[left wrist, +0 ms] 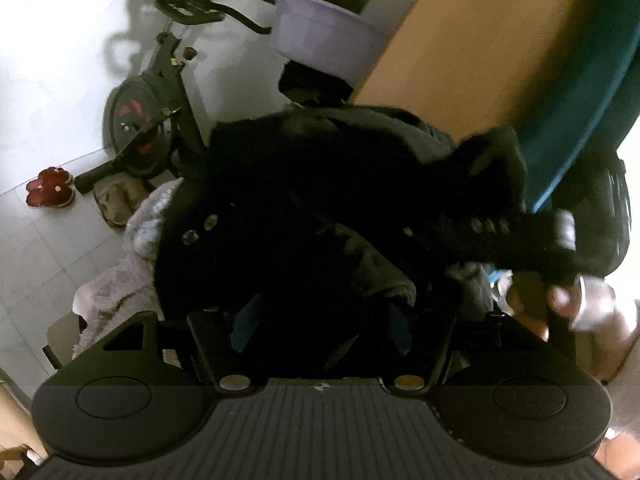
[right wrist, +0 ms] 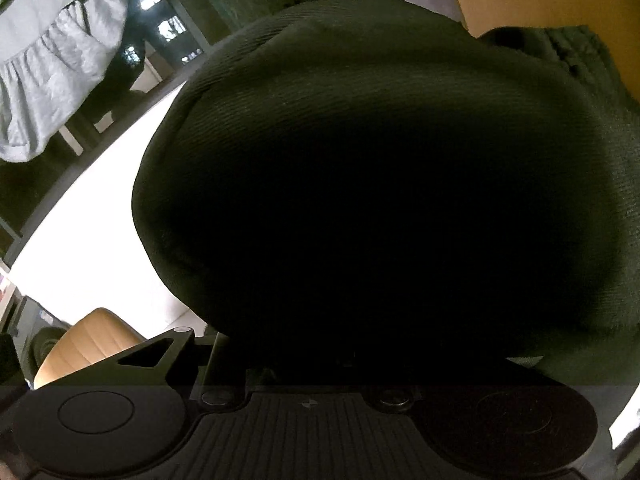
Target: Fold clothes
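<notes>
A black coat (left wrist: 320, 200) with round buttons lies bunched on a pile in the left wrist view, its grey-green lining (left wrist: 376, 272) showing. My left gripper (left wrist: 322, 324) is open just in front of it. The blue pads (left wrist: 244, 320) stand wide apart with dark cloth between them. A buttoned sleeve (left wrist: 488, 226) runs right to my blurred right gripper (left wrist: 560, 236), and a hand (left wrist: 580, 300) is below it. In the right wrist view the black coat (right wrist: 380, 180) fills the frame and hides the fingers.
A pale fluffy garment (left wrist: 124, 276) lies under the coat at the left. Behind stand an exercise bike (left wrist: 140, 124), a lilac basin (left wrist: 320, 36), red slippers (left wrist: 50, 192) and an orange panel (left wrist: 480, 40). A grey ruffled cloth (right wrist: 52, 60) hangs top left, a tan chair (right wrist: 88, 344) below.
</notes>
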A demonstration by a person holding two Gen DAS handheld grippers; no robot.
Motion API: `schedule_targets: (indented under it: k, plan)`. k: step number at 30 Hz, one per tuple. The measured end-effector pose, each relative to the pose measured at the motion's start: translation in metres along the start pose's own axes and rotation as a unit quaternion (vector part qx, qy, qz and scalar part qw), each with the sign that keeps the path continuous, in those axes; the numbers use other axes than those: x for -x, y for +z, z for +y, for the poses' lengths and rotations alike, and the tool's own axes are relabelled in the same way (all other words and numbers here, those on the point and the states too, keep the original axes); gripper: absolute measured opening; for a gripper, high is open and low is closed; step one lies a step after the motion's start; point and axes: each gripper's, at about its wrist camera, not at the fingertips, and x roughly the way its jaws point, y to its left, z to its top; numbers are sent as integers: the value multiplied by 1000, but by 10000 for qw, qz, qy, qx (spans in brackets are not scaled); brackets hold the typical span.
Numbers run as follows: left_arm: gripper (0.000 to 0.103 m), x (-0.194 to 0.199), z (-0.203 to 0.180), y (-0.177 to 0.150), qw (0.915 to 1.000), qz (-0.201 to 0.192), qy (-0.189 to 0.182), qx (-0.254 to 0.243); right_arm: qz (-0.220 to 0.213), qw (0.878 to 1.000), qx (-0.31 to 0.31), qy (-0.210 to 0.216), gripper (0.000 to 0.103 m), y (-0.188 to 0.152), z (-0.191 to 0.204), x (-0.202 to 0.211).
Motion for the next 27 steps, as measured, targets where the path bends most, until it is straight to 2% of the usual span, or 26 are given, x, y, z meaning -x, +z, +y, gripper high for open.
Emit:
schedule_targets:
  k: [4, 6, 7, 10, 12, 14, 15, 19, 20, 22, 23, 27]
  plan:
    - [68, -13, -21, -4, 9991, 240, -131, -317, 96, 9999, -38, 33, 21, 0, -1, 0]
    - [81, -20, -30, -6, 9981, 369, -207, -456, 139, 9998, -107, 85, 21, 1, -2, 2]
    - [85, -24, -36, -7, 9974, 419, -162, -567, 145, 9998, -100, 88, 21, 0, -2, 2]
    - [84, -39, -54, -13, 9929, 531, 130, -1060, 165, 9998, -79, 98, 21, 0, -2, 3]
    - [79, -51, -56, -13, 9911, 606, 330, -1139, 180, 9998, -62, 104, 21, -1, -3, 2]
    - [59, -60, -54, -13, 9906, 685, 473, -1089, 193, 9997, -37, 113, 22, -3, -3, 4]
    - [57, -63, -51, -12, 9912, 716, 481, -1006, 195, 9997, -31, 120, 22, -3, -5, 5]
    - [35, -64, -43, -12, 9919, 771, 487, -886, 187, 9996, -60, 181, 23, -4, -12, 4]
    - [30, -63, -44, -12, 9917, 775, 497, -900, 181, 9996, -58, 203, 26, -4, -13, 4]
    - [25, -62, -44, -10, 9917, 785, 522, -875, 167, 9997, 17, 192, 30, -9, -9, 3]
    - [24, -60, -43, -8, 9924, 782, 510, -805, 152, 9997, 42, 183, 36, -10, -8, 6]
    - [20, -45, -36, 1, 9964, 639, 372, -419, -49, 9995, 238, 178, 73, -16, -3, 31]
